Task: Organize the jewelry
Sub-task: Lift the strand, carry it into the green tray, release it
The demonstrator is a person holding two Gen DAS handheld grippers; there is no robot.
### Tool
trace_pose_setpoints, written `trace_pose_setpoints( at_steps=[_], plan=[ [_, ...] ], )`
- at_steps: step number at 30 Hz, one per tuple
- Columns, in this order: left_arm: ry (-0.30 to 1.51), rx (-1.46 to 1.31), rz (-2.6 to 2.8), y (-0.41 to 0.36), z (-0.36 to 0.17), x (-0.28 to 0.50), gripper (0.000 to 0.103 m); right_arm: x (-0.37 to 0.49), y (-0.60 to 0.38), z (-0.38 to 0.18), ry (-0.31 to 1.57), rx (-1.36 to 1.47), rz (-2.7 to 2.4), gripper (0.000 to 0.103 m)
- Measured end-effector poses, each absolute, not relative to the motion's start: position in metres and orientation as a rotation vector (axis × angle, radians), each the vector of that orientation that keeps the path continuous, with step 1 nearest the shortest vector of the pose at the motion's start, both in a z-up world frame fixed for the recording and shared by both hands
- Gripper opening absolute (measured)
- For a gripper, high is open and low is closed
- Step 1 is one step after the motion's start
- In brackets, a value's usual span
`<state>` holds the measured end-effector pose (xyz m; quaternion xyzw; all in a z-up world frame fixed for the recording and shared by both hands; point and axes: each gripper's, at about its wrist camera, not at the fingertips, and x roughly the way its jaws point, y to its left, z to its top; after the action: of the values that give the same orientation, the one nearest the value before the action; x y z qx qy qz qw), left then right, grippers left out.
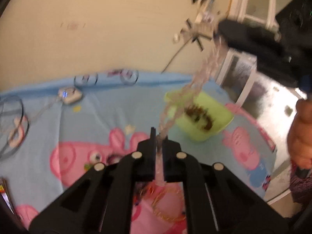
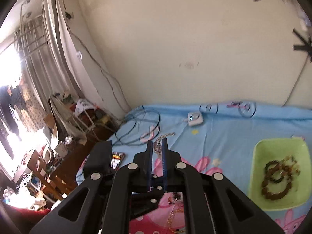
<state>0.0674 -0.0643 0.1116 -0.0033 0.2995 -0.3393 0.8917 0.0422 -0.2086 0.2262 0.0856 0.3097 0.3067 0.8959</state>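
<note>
- Necklace (image 1: 197,81) work under way: the left claw (image 1: 159,136) is clamped on one end of a pale, see-through beaded strand, which passes straight between its fingers.
- Gold chain (image 1: 169,204) lies loose on the cartoon bedsheet (image 1: 109,109) directly beneath the left claw, not yet sorted.
- From the left claw's tips the strand climbs ahead and to the right, blurred, up to the right claw (image 1: 253,44), which hangs higher and farther off.
- Seen from its own camera, the right claw (image 2: 157,144) is pinched on a few beads (image 2: 157,148), with a short silvery tail of the necklace poking out just beyond its tips.
- Green tray (image 1: 220,117) sits ahead and slightly right of the left claw, below the sagging middle of the strand; dark brown bracelets (image 1: 200,117) already rest inside it.
- Best handling, by this reading: bring both claws together over the tray, lower until the slack pools inside the rim, then let go one end at a time so nothing whips out or snags the bracelets.
- Strand looks light, limp and slippery, likely to swing; a firm pinch and slow travel seem wise.
- Farther ahead and left of the left claw, a small white box (image 1: 70,95) and wire hoops (image 1: 85,79) sit near the wall.
</note>
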Motion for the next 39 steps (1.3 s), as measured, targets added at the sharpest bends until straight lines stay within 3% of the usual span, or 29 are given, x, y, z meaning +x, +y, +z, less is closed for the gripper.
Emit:
trace_pose_setpoints(
  at_steps=[8, 13, 28, 29, 32, 35, 37, 39],
  plan=[
    [0.561, -0.038, -0.816, -0.091, 0.185, 0.078, 0.005, 0.036, -0.256, 0.267, 0.507, 0.204, 0.589, 0.0],
    [0.578, -0.005, -0.855, -0.131, 0.196, 0.086, 0.005, 0.039, -0.299, 0.26, 0.499, 0.25, 0.527, 0.0],
    [0.868, 0.08, -0.819, -0.239, 0.099, 0.149, 0.005, 0.07, -0.374, 0.144, 0.689, 0.407, 0.338, 0.0],
    [0.895, 0.088, -0.798, -0.24, 0.091, 0.155, 0.007, 0.073, -0.373, 0.137, 0.702, 0.415, 0.336, 0.0],
    [0.947, 0.081, -0.743, -0.235, 0.082, 0.165, 0.029, 0.089, -0.369, 0.113, 0.745, 0.471, 0.343, 0.0],
    [0.947, 0.06, -0.719, -0.214, 0.087, 0.166, 0.043, 0.099, -0.367, 0.105, 0.77, 0.492, 0.332, 0.0],
    [0.912, 0.051, -0.712, -0.203, 0.097, 0.163, 0.044, 0.098, -0.366, 0.107, 0.754, 0.497, 0.335, 0.0],
    [0.868, 0.026, -0.71, -0.182, 0.112, 0.158, 0.044, 0.095, -0.364, 0.113, 0.734, 0.482, 0.332, 0.011]
  ],
)
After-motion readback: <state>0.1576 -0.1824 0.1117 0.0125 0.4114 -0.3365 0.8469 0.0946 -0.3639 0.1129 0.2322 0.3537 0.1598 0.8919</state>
